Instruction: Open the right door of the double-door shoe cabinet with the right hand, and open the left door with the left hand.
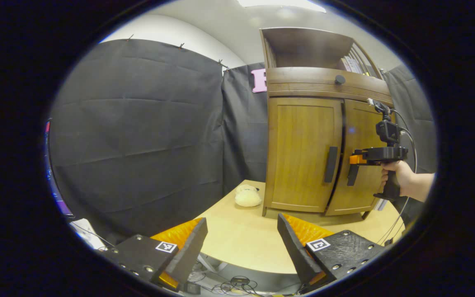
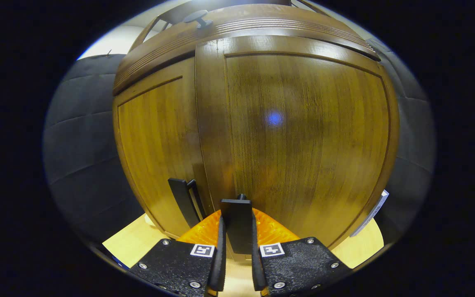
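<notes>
Here the right tool [image 2: 236, 247] is clamped on the black handle of the right door [image 2: 237, 225], both fingers pressing its sides, and the right door [image 2: 303, 136] stands slightly ajar beside the closed left door [image 2: 155, 152]. In the left gripper view the left tool [image 1: 241, 243] hangs with its fingers wide apart above the bench [image 1: 241, 243], well short of the shoe cabinet [image 1: 303, 78], while a hand [image 1: 400, 177] holds the right tool at the door handle.
</notes>
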Motion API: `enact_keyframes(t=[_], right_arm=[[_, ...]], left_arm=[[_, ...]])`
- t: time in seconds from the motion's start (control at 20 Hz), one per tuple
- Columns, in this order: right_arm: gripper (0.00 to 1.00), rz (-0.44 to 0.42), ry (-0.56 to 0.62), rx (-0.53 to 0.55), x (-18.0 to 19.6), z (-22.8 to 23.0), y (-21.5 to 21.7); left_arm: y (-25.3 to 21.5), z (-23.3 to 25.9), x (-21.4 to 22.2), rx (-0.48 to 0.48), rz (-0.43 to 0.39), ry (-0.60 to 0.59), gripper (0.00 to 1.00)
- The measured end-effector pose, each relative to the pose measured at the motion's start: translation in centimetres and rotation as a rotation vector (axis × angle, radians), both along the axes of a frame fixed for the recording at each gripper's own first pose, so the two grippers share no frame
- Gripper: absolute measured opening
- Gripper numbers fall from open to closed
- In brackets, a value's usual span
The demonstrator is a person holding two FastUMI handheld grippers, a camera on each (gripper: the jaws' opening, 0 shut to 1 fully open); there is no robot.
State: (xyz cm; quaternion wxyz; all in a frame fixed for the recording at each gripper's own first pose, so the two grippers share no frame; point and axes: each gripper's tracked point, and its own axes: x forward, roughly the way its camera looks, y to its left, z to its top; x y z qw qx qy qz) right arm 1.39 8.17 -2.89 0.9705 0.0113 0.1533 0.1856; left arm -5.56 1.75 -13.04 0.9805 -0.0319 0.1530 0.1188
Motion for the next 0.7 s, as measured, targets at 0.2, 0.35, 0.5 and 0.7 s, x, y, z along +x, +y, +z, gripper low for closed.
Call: enact_keyframes(t=[0.2,0.35,0.5,0.7], right_arm=[[0.26,-0.004,0.004,0.0,0.1,0.0,0.1],[0.26,-0.01,0.002,-0.002,0.1,-0.1,0.0],[0.26,-0.015,0.002,-0.005,0.1,0.0,0.0],[0.26,-0.025,0.0,-0.003,0.1,0.0,-0.1]], left_arm=[[0.1,0.2,0.6,-0.01,-0.048,-0.013,1.0],[-0.2,0.3,0.8,-0.003,-0.081,-0.017,1.0],[-0.3,0.4,1.0,-0.011,-0.113,-0.024,0.97],[-0.3,0.6,1.5,-0.013,-0.152,-0.023,0.97]])
